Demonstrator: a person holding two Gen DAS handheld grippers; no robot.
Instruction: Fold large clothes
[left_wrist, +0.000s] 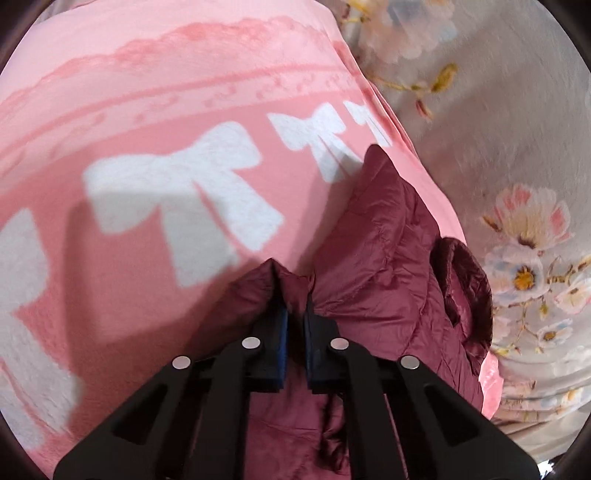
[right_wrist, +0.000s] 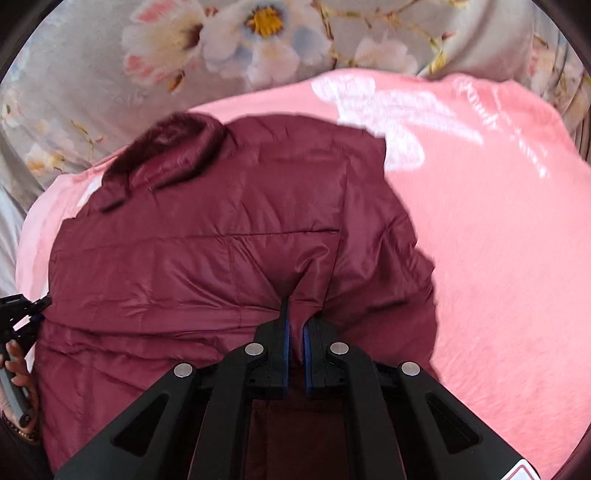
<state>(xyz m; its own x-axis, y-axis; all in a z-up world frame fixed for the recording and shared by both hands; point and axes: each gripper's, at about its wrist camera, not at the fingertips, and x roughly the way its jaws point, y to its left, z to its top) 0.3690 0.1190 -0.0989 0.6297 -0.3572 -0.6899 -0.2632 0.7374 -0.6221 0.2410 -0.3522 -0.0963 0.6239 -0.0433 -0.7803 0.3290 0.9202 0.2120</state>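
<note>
A dark red quilted jacket (right_wrist: 207, 243) with a furry collar (right_wrist: 166, 144) lies spread on a pink blanket (right_wrist: 498, 258). My right gripper (right_wrist: 296, 314) is shut on a pinched ridge of the jacket's near edge. In the left wrist view the same jacket (left_wrist: 388, 236) lies bunched to the right, its collar (left_wrist: 465, 280) at the far side. My left gripper (left_wrist: 294, 284) is shut on a fold of the jacket's fabric, which wraps over its left fingertip. The left gripper (right_wrist: 20, 314) also shows at the right wrist view's left edge, with a hand (right_wrist: 18, 373) on its handle.
The pink blanket (left_wrist: 147, 92) carries white bow prints and lace-like stripes. Around it lies a grey bedsheet (left_wrist: 517, 129) printed with flowers, seen behind the jacket as the bedsheet (right_wrist: 110, 74) in the right wrist view.
</note>
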